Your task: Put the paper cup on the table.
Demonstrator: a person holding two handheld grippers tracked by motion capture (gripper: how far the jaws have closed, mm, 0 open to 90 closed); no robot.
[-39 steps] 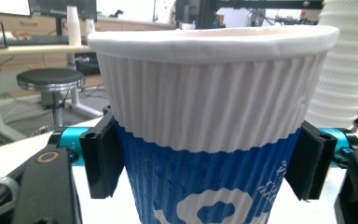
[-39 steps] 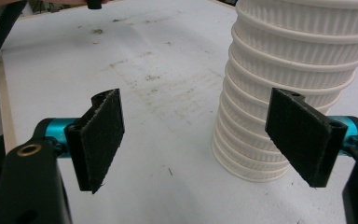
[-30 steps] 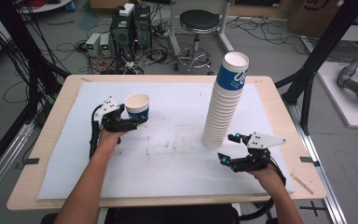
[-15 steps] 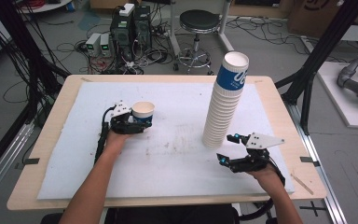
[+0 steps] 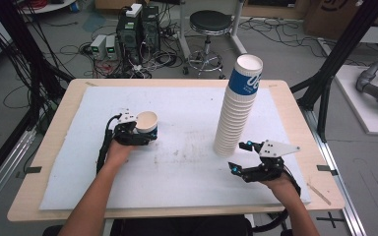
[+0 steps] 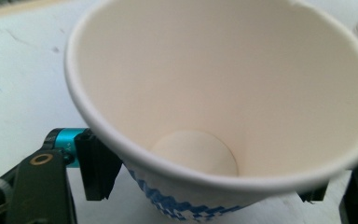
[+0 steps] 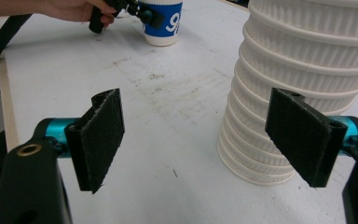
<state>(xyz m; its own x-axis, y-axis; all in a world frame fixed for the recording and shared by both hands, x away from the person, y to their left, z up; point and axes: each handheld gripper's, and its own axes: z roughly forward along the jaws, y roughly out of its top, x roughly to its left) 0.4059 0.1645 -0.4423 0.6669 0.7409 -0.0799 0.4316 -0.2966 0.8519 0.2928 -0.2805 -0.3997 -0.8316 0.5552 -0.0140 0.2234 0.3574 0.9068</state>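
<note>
A single paper cup (image 5: 146, 129) now stands upright on the white mat (image 5: 187, 162) toward the desk's left edge, moved there over the last second. The left gripper (image 5: 139, 134) brackets it, jaws just opened, pads seemingly clear of its wall, so the placing looks done. The right gripper (image 5: 240, 157) gapes wide and empty beside the tall cup stack (image 5: 236, 108).

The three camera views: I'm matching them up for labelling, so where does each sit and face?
High view: above the person's side, facing forward and down on the white table; both forearms show.
Left gripper view: on the left gripper, into the single white-and-blue paper cup.
Right gripper view: on the right gripper, beside the tall white cup stack.
All share that cup.
</note>
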